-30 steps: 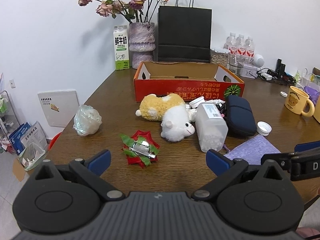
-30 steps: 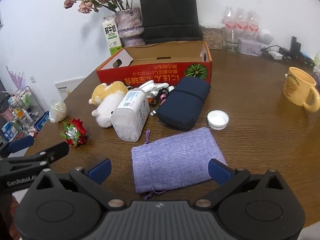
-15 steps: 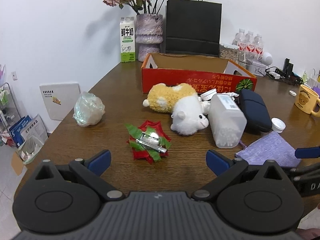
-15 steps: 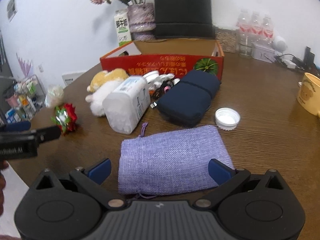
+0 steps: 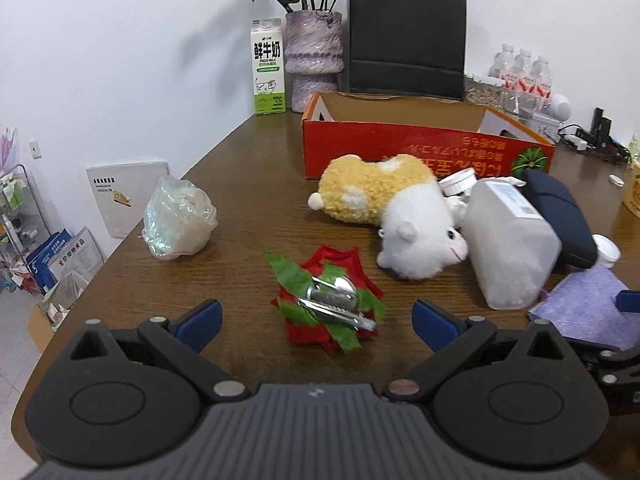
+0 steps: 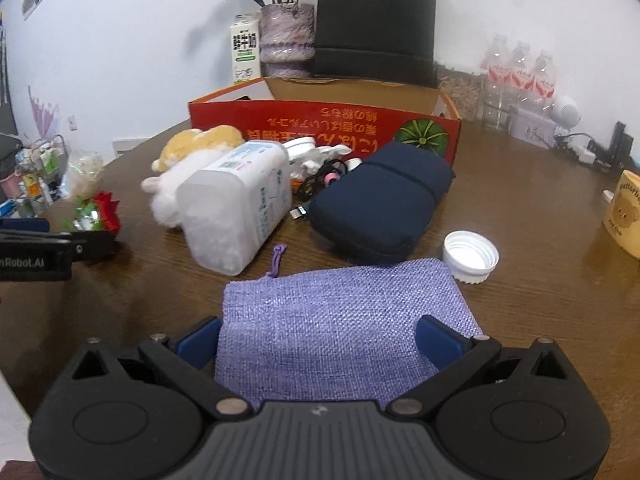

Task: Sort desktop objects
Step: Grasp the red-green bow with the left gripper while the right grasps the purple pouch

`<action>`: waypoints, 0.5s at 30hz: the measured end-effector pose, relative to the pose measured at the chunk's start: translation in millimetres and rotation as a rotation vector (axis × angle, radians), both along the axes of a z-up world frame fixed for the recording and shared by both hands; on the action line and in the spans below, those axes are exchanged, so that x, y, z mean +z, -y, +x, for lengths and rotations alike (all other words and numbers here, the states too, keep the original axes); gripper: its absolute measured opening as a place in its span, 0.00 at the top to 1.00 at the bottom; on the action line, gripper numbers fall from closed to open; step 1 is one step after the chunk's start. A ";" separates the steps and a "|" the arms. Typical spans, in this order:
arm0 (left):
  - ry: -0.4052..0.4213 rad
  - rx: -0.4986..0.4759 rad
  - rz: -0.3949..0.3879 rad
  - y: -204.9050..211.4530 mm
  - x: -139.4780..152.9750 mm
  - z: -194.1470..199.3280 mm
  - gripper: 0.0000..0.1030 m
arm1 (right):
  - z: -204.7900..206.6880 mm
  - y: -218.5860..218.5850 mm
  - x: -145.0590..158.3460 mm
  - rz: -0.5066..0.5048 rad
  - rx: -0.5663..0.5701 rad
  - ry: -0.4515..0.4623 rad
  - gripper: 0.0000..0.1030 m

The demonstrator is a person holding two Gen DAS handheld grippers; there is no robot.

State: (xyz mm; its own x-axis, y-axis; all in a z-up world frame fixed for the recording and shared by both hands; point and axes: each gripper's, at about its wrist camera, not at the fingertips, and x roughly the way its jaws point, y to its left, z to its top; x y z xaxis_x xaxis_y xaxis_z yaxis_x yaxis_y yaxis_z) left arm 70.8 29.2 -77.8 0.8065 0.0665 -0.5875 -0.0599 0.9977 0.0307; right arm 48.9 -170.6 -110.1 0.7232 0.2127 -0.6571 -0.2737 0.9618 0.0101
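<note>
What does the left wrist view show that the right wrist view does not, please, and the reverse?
Only the left wrist view shows the hair clip lying on the red and green bow, framed by the open left gripper. Only the right wrist view shows the yellow bear mug whole, the pink earphones, and the open right gripper straddling the purple burlap pouch. Both show the plush toy, the clear plastic jar, the navy case, the white lid and the red cardboard box.
</note>
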 end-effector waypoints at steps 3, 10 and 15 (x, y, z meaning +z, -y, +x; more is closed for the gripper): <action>-0.005 -0.005 0.005 -0.8 -2.9 7.9 0.00 | 3.2 1.0 -1.4 0.005 0.002 0.010 0.00; -0.028 -0.052 -0.016 1.7 -6.7 14.3 0.26 | 6.9 3.8 -0.2 0.011 0.013 0.032 0.23; -0.027 -0.079 -0.023 5.3 -7.5 11.9 0.51 | 1.9 10.7 6.0 0.038 0.027 0.052 0.83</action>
